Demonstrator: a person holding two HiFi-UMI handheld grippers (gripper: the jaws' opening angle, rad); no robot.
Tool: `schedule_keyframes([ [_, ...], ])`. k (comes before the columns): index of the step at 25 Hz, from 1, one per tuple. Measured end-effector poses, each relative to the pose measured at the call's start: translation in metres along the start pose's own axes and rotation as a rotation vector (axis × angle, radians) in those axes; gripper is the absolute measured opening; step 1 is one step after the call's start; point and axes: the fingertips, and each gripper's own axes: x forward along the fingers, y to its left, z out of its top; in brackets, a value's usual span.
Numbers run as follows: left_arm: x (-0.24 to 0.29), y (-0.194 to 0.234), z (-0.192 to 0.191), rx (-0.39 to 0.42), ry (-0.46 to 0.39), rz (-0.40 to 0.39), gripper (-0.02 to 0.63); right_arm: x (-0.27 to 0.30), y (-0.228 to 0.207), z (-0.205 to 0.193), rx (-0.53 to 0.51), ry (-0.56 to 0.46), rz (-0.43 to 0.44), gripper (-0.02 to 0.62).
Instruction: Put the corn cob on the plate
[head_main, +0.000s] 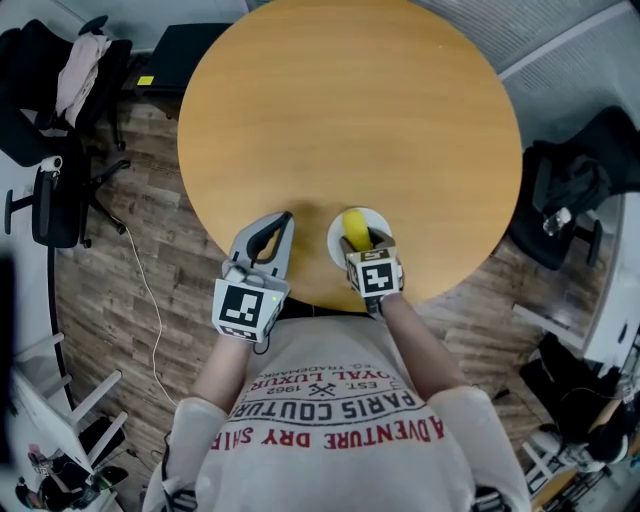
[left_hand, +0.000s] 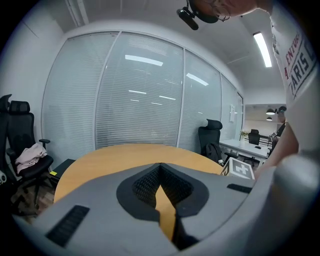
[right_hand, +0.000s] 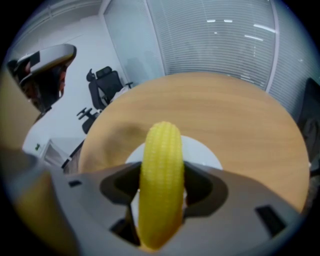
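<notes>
The yellow corn cob (head_main: 356, 229) (right_hand: 160, 180) is held lengthwise in my right gripper (head_main: 366, 244) (right_hand: 161, 187), whose jaws are shut on its sides. Under the cob lies the small white plate (head_main: 336, 236) (right_hand: 202, 152), near the front edge of the round wooden table (head_main: 350, 130). Whether the cob touches the plate cannot be told. My left gripper (head_main: 277, 232) (left_hand: 161, 186) hovers over the table's front edge, left of the plate, jaws shut with nothing between them.
Black office chairs (head_main: 50, 130) stand left of the table, another chair with dark clothing (head_main: 570, 190) at the right. A cable (head_main: 150, 300) runs over the wooden floor. Glass partitions with blinds (left_hand: 140, 90) stand behind the table.
</notes>
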Motion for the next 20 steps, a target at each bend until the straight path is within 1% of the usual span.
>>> schedule_keyframes([
  [2,0.0,0.001,0.001,-0.016,0.001,0.01,0.032,0.0,0.001,0.0,-0.022,0.004,-0.003,0.268],
  [5,0.001,0.002,0.003,-0.001,-0.007,0.011,0.032,0.001,0.003,0.0,-0.038,0.007,0.002,0.268],
  [9,0.0,0.001,0.004,0.016,-0.013,0.008,0.032,0.0,0.005,0.001,0.007,-0.012,0.034,0.268],
  [13,-0.003,0.003,0.004,0.016,-0.011,0.016,0.032,-0.007,0.005,0.008,0.035,-0.045,0.03,0.27],
  [15,-0.004,0.005,0.005,0.017,-0.01,0.02,0.032,-0.015,0.005,0.015,0.041,-0.076,0.021,0.27],
  [18,-0.006,0.005,0.005,0.021,-0.006,0.021,0.032,-0.035,0.0,0.033,0.007,-0.173,-0.041,0.27],
  [20,-0.008,0.003,0.007,0.026,-0.009,0.015,0.032,-0.049,-0.002,0.042,0.005,-0.226,-0.062,0.268],
])
